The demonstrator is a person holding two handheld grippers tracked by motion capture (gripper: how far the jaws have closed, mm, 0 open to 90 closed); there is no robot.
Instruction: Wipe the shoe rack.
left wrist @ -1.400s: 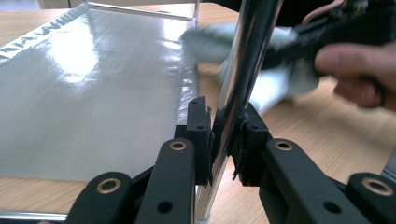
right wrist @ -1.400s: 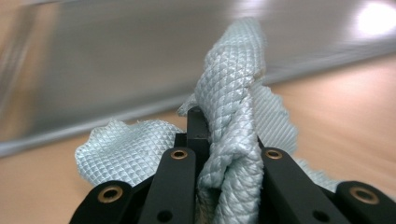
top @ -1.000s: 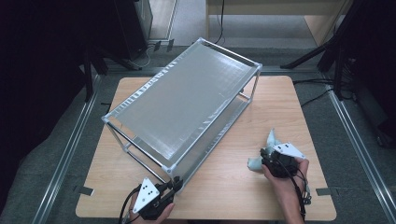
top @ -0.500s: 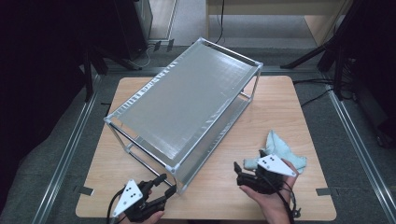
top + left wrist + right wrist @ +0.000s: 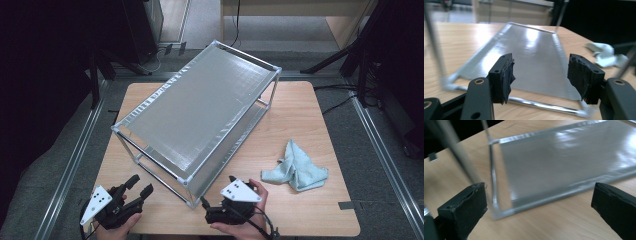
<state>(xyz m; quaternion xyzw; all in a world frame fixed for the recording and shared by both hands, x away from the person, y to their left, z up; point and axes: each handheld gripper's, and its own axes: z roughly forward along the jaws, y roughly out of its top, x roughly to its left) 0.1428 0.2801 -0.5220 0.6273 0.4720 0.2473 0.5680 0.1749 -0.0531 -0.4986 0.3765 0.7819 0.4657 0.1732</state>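
Observation:
A two-tier metal rack (image 5: 200,110) stands slantwise on the wooden table (image 5: 300,110). A crumpled light blue cloth (image 5: 296,170) lies on the table to its right, also visible as the cloth (image 5: 606,55) in the left gripper view. My left gripper (image 5: 141,185) is at the near left, beside the rack's near corner; its jaws have just been opening with nothing between them. My right gripper (image 5: 218,191) is at the near edge just right of that corner, its jaws also just opened wide and holding nothing. Both gripper views look along the rack's lower shelf (image 5: 531,57) (image 5: 564,157).
The rack's near corner post (image 5: 456,147) rises close to my right gripper's left jaw. Metal floor rails (image 5: 75,160) run along both sides of the table. Bare wood lies between the cloth and the table's near edge (image 5: 310,220).
My right gripper let go of the cloth, opened, and moved left to the rack's near corner. My left gripper opened and moved left away from that corner.

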